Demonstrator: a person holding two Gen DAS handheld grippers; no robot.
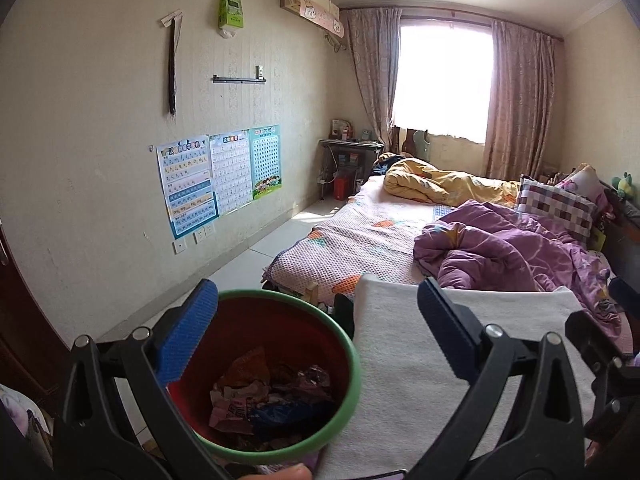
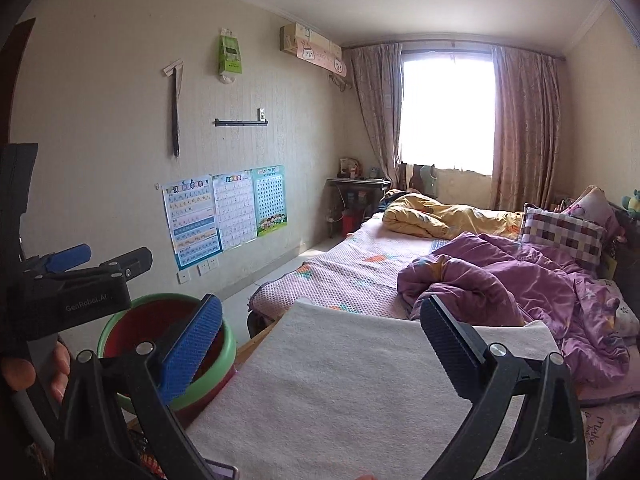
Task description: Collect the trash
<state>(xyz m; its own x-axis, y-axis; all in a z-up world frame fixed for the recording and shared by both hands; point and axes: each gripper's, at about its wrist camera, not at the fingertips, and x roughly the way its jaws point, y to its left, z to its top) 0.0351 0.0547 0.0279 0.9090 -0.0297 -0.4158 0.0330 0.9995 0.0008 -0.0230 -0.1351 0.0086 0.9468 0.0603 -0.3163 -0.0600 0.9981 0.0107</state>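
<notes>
Bedroom, daylight through a curtained window (image 1: 442, 80). Left gripper (image 1: 320, 336), black-framed with blue ribbed pads (image 1: 186, 336), jaws spread wide and released, gripping nothing, held above a round red plastic bin with a green rim (image 1: 352, 372). Inside the bin, crumpled wrappers and scraps of paper trash (image 1: 264, 396) heaped at the bottom. Just beside the bin, to its right, a flat white cloth-covered surface (image 1: 404, 380), its far edge against a bed. Right gripper (image 2: 322, 344), same black frame, jaws likewise parted wide and empty, poised over that white cloth surface (image 2: 340, 380). From the right wrist view, the green-rimmed bin (image 2: 116, 320) low at the left, partly behind the blue left pad (image 2: 188, 350), with the left gripper body (image 2: 72, 280) above it and bare fingers (image 2: 24, 372) at the frame edge. Beyond, a bed with a pink dotted cover (image 1: 360, 236), a rumpled purple quilt (image 1: 508, 248), a yellow quilt (image 1: 436, 184), a checked pillow (image 1: 556, 208). Three colourful learning charts (image 1: 216, 176) on the left wall.
</notes>
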